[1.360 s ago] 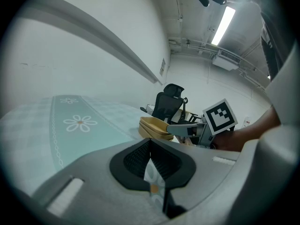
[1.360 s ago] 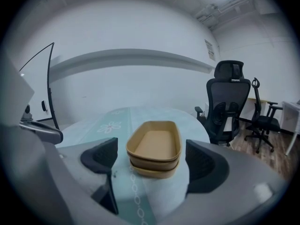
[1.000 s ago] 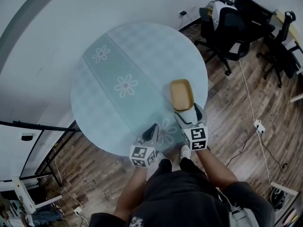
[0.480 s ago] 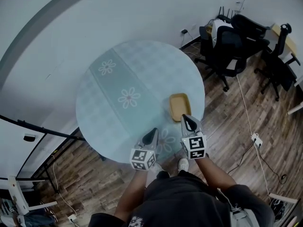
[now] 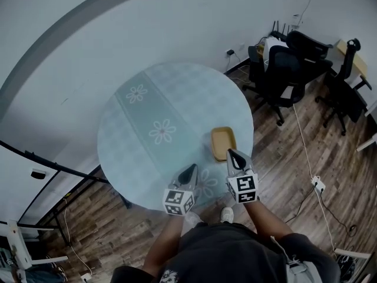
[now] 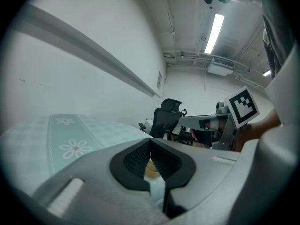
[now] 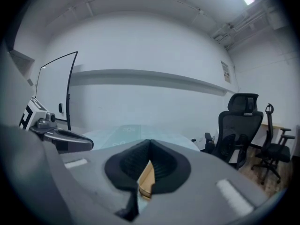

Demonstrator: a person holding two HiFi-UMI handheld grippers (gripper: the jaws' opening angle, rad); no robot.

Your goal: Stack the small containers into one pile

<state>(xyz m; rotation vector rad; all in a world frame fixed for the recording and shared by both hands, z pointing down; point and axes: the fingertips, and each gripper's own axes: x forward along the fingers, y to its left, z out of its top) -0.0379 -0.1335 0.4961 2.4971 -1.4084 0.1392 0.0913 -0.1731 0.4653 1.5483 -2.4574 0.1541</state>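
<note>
The tan container [image 5: 223,142] sat on the bench [image 5: 141,152] near its right edge, and neither tool touched it. My right tool [image 5: 234,155] hovered just on the near side of it, its jaws just closed together with nothing between them. My left tool [image 5: 189,172], likewise pinched together and empty, hung beside it over the bench's near edge.

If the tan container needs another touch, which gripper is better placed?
Right. The right gripper sits just beside the tan container; the left gripper is farther off. Both are shut.
</note>
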